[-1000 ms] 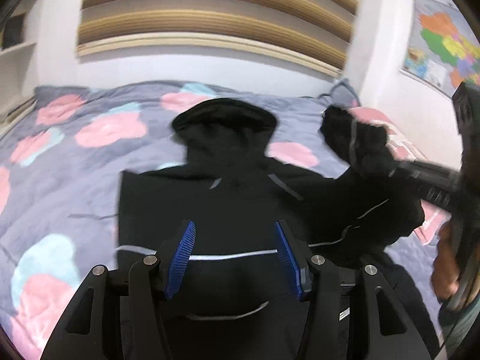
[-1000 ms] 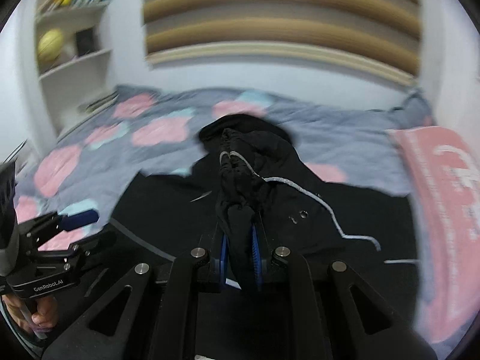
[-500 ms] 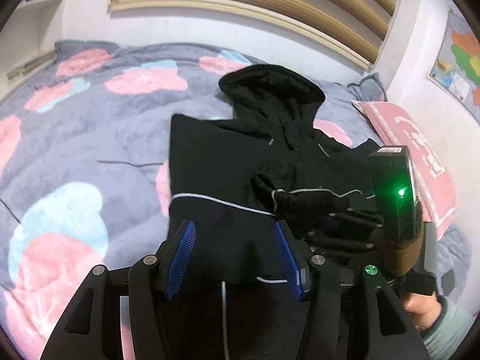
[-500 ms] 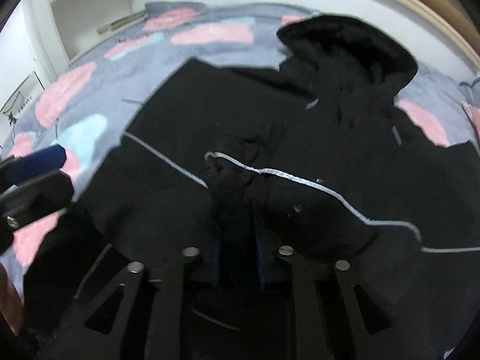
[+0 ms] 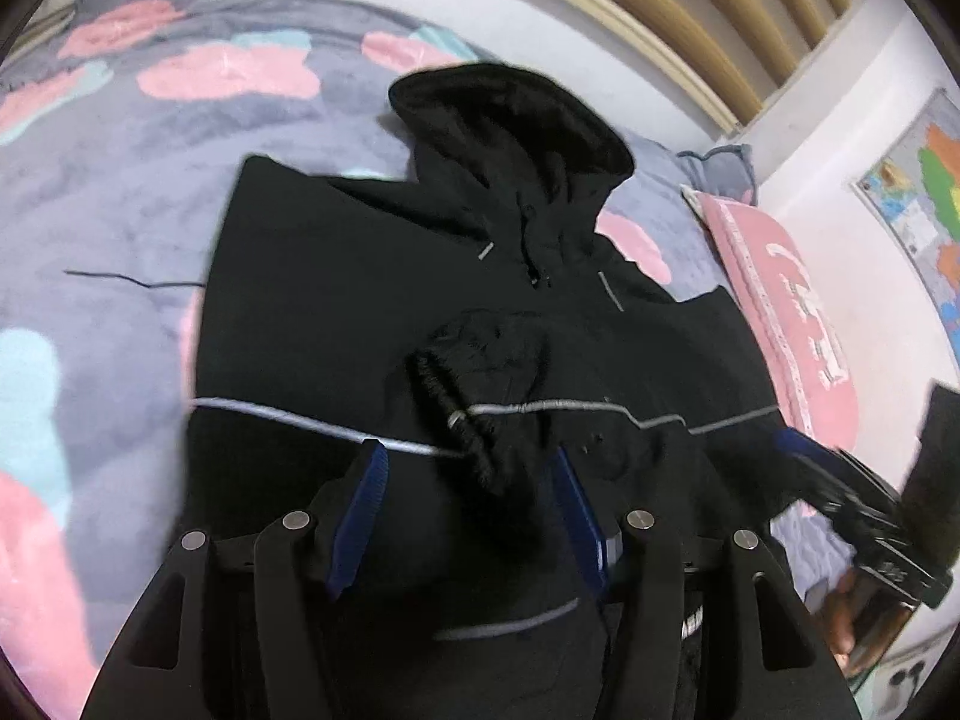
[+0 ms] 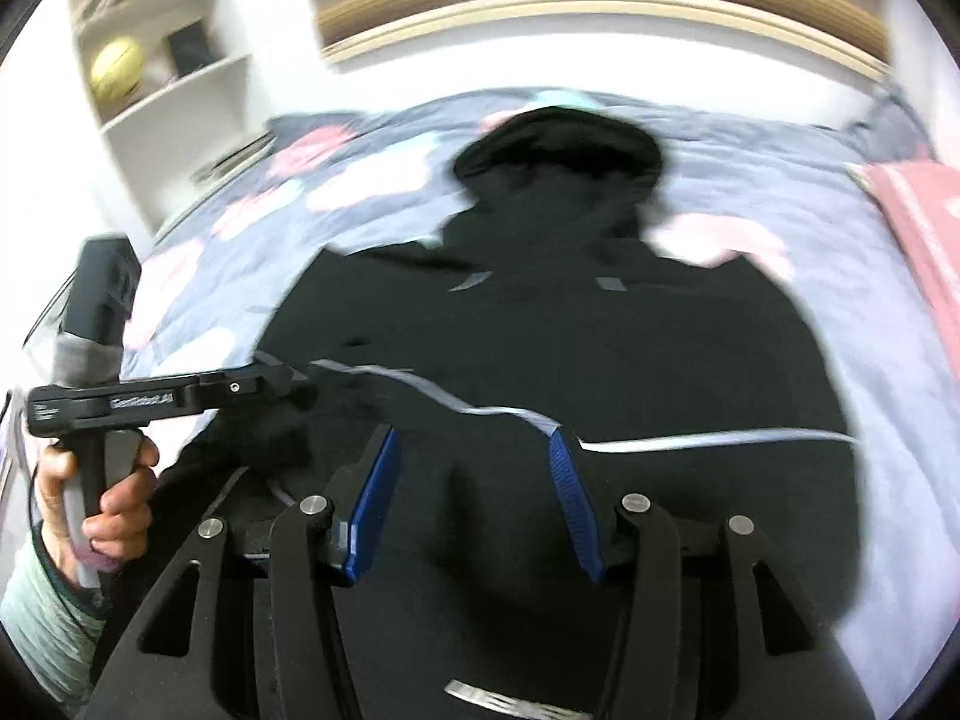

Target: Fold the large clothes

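**Both grippers free above a black hoodie on the bed**

The black hoodie (image 5: 372,300) lies flat in the middle of the bed (image 5: 108,192), hood toward the headboard edge, on a grey quilt with pink and blue blotches. The left wrist view shows a sleeve cuff (image 5: 462,420) folded in across the chest, lying over the grey stripe; in the right wrist view this area is blurred and the cuff cannot be made out.

The left gripper (image 5: 468,516) hovers over the hem with its blue fingers spread apart, holding nothing. The right gripper (image 6: 474,498) is likewise spread wide and empty.

Only the right wrist view shows the shelf (image 6: 162,78) with a yellow ball (image 6: 117,69) beyond the bed's left edge. Only the left wrist view shows the wall map (image 5: 918,192) and the lettering on the pink pillow (image 5: 786,324) at the bed's right edge.
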Demonstrator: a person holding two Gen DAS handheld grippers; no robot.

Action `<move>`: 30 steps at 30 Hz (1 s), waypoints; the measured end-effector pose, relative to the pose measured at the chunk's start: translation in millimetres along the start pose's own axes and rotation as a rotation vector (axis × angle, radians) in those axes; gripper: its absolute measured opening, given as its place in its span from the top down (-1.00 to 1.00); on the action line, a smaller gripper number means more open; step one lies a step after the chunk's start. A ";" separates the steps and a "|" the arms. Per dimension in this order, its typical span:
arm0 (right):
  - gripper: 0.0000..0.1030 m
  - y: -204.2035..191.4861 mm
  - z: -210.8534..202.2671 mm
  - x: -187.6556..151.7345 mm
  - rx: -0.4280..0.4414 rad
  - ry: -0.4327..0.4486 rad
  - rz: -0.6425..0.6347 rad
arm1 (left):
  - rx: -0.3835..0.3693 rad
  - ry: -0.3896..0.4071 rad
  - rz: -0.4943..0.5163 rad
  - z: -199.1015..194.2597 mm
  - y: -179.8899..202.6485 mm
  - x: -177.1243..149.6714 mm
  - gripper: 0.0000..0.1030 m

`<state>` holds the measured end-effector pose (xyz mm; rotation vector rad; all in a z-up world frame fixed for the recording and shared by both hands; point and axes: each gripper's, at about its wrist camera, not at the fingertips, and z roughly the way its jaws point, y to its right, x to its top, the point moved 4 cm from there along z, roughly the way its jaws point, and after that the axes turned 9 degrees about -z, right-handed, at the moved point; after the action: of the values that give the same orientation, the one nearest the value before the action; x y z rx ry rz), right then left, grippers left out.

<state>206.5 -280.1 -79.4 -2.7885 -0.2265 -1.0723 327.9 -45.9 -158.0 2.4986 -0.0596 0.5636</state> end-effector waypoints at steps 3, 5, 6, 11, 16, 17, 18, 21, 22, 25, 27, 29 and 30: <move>-0.05 42.3 -14.4 -13.1 -0.066 -0.001 0.062 | 0.028 -0.014 -0.014 25.2 5.7 1.3 -0.13; -0.05 65.3 -19.0 -21.1 -0.097 -0.014 0.104 | 0.056 -0.005 -0.008 37.6 10.3 1.6 -0.12; -0.05 76.7 -19.9 -25.0 -0.109 -0.019 0.127 | 0.067 0.003 0.003 43.1 15.2 0.9 0.12; -0.06 104.8 -20.3 -29.9 -0.155 -0.029 0.169 | 0.083 0.122 0.057 16.0 30.4 14.6 0.58; -0.33 97.2 5.3 -24.8 -0.123 -0.063 0.158 | 0.061 0.194 -0.001 -43.4 -9.8 30.5 0.58; -0.35 91.1 15.0 -25.6 -0.115 -0.077 0.147 | 0.070 0.177 -0.012 -44.6 -19.6 30.2 0.58; -0.35 86.5 25.4 -26.5 -0.112 -0.094 0.138 | 0.080 0.132 -0.033 -40.7 -37.3 27.6 0.58; -0.34 75.9 66.6 -39.3 -0.184 -0.203 0.103 | 0.122 -0.006 -0.066 -7.6 -69.4 9.4 0.57; -0.34 73.0 77.1 -43.3 -0.218 -0.227 0.081 | 0.131 -0.030 -0.066 1.6 -75.2 3.7 0.55; -0.35 65.7 86.2 -45.0 -0.292 -0.239 0.021 | 0.147 -0.013 -0.046 11.0 -78.3 0.6 0.52; -0.35 67.6 86.8 -42.9 -0.285 -0.261 0.024 | 0.157 0.019 -0.028 0.9 -72.7 3.3 0.51; -0.34 72.7 81.9 -38.6 -0.267 -0.278 0.051 | 0.170 0.075 -0.001 -15.2 -64.4 1.4 0.39; -0.34 73.4 73.9 -34.4 -0.258 -0.271 0.069 | 0.184 0.113 0.021 -27.7 -56.9 0.1 0.29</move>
<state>243.5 -341.0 -162.7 -3.1439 -0.0196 -0.7533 326.7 16.7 -167.1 2.6406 0.0093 0.7485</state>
